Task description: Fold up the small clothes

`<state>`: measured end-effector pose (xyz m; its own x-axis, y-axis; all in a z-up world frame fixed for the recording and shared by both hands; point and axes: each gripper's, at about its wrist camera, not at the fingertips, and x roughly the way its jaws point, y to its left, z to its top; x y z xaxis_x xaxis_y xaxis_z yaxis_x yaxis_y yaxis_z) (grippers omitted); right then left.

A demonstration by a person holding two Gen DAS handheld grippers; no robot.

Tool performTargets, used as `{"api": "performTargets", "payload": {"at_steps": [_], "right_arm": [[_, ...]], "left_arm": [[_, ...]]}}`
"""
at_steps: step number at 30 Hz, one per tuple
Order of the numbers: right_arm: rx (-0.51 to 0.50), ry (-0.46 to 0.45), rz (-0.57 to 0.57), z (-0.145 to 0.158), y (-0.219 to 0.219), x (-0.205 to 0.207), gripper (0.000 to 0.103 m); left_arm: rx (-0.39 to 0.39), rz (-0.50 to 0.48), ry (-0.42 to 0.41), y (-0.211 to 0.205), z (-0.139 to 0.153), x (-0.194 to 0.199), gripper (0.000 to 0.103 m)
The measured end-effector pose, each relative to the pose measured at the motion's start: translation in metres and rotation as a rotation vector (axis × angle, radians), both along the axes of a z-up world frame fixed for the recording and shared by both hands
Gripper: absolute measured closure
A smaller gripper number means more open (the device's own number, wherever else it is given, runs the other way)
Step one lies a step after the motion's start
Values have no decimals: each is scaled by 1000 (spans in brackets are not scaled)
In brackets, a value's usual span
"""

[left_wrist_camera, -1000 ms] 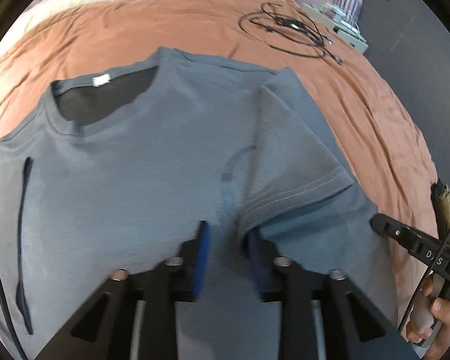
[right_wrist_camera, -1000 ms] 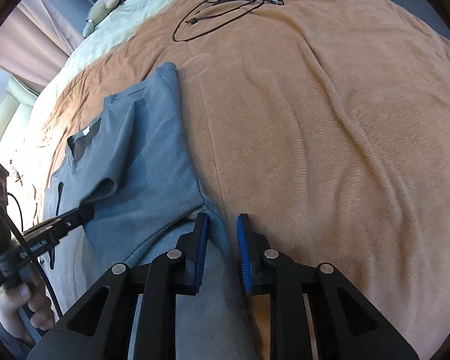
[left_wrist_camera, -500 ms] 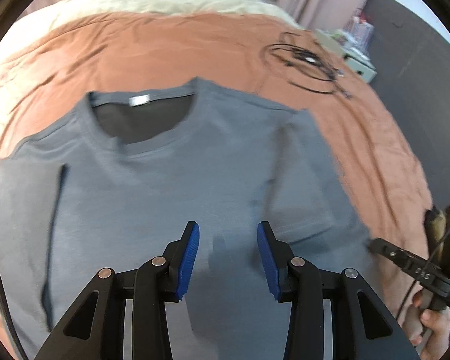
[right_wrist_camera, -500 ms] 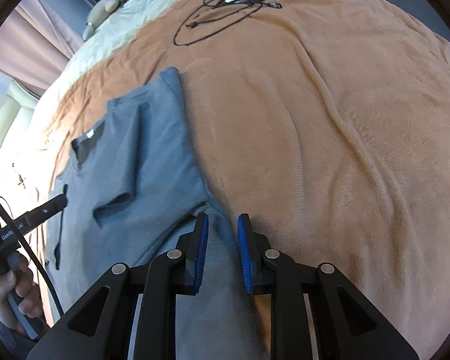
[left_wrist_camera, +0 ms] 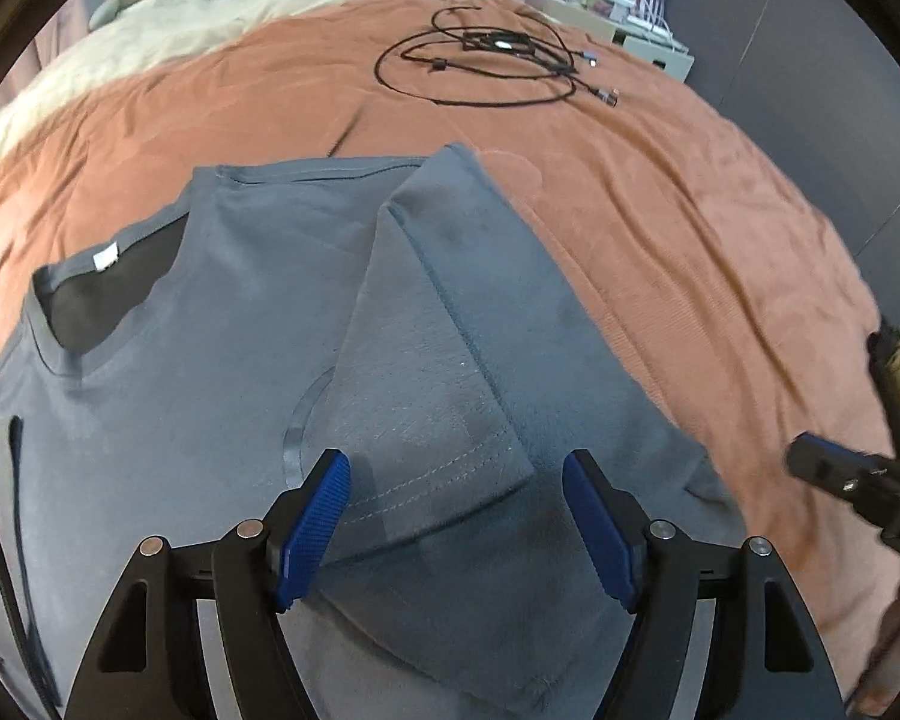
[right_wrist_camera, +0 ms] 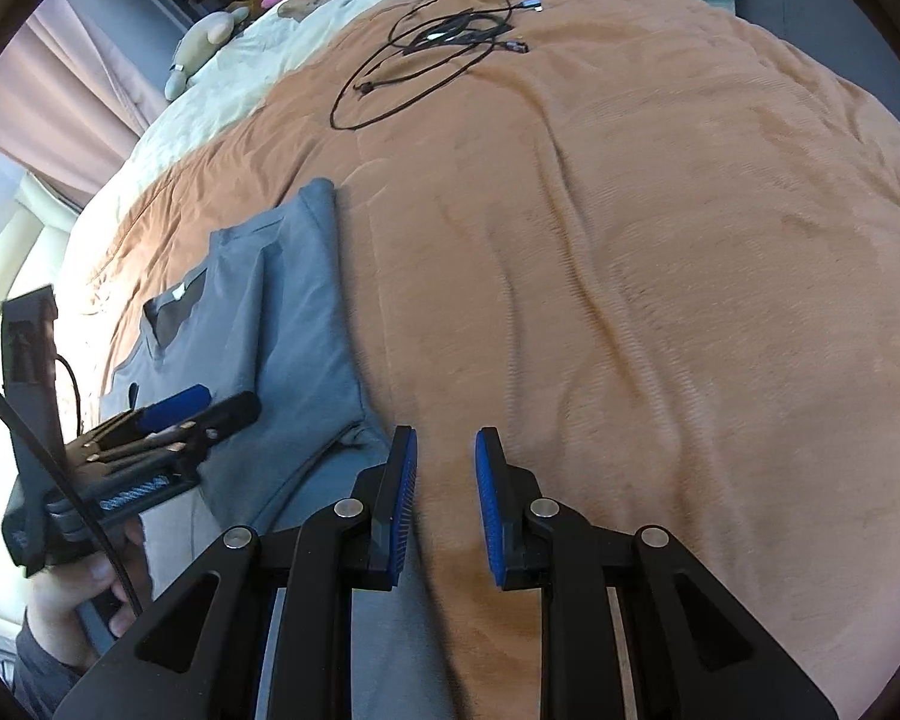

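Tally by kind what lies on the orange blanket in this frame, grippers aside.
Grey T-shirt, one sleeve folded inward: 1
Black cable bundle, loosely coiled beyond the shirt: 1
Total: 2

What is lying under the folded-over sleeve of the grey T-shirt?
Under the folded sleeve lies the T-shirt body. A curved dark line emerges at its left edge; the rest is covered. Below everything is the orange blanket.
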<state>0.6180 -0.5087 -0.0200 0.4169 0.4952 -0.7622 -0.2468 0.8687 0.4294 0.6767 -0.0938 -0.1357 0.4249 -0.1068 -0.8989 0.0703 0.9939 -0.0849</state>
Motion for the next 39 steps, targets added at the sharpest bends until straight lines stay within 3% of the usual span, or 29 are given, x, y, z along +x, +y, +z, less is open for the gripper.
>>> {"api": "performTargets", "payload": {"at_steps": [1,2,4,6,15,17,19,20,21,31,39], "right_arm": [[1,-2,2,1,1,0,86],[3,-4,8,3,3,0,86],[2,-8,21,4,8,1,86],[-1,-13,35,7,14,3,86],[-45,-50,84,17,53,28,85],[-54,-55,90,18,63,35,69],[-60,-73,100,20,74,43,55],[-64,-82,105,21,78,46,54],[-77,-100,124,22,86,49,54],[-232,-225,283,9,147,84,55],[-313,-283,346,-3,184,115,63]], "left_arm": [[17,9,-1,1,-1,0,50],[24,17,3,3,-1,1,58],[-12,38,24,15,-2,3,88],[-19,55,19,26,2,4,92],[1,171,-21,93,25,5,90],[-5,204,-16,108,26,4,84],[-36,222,-20,119,26,4,65],[-48,230,-26,125,26,3,59],[-51,238,-38,130,26,2,55],[-54,232,-17,164,11,0,55],[-79,217,11,175,-13,2,55]]}}
